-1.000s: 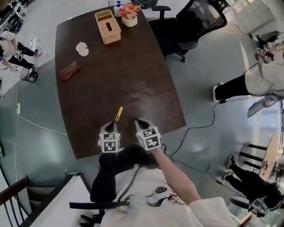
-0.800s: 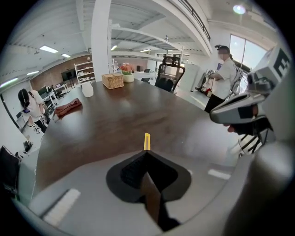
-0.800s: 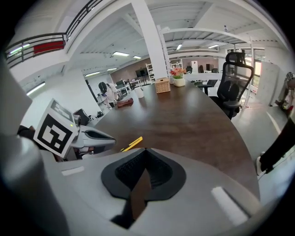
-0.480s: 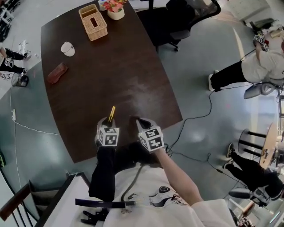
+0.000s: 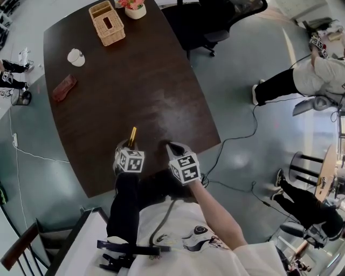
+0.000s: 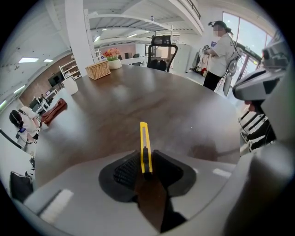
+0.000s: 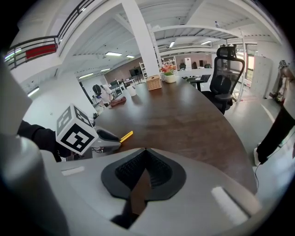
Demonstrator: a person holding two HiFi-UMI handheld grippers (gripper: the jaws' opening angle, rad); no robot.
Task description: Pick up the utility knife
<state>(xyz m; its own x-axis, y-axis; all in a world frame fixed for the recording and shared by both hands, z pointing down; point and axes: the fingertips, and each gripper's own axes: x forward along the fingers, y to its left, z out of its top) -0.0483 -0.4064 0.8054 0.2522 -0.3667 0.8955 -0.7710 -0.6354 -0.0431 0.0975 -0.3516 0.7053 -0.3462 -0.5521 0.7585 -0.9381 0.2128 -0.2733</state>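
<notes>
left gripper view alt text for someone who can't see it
The left gripper is shut on a yellow utility knife that points forward over a dark wooden table. A wicker basket sits at its far end, an office chair beyond; a person stands at right.

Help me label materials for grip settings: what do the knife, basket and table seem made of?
Knife: likely matte plastic, evenly yellow.
Basket: tan wicker or rattan, visibly woven.
Table: dark wood or veneer, semi-gloss; grain and glare show.

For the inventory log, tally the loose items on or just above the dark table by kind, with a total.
utility knife: 1
wicker tissue box: 1
flower pot: 1
white cup: 1
reddish-brown pouch: 1
Total: 5
</notes>
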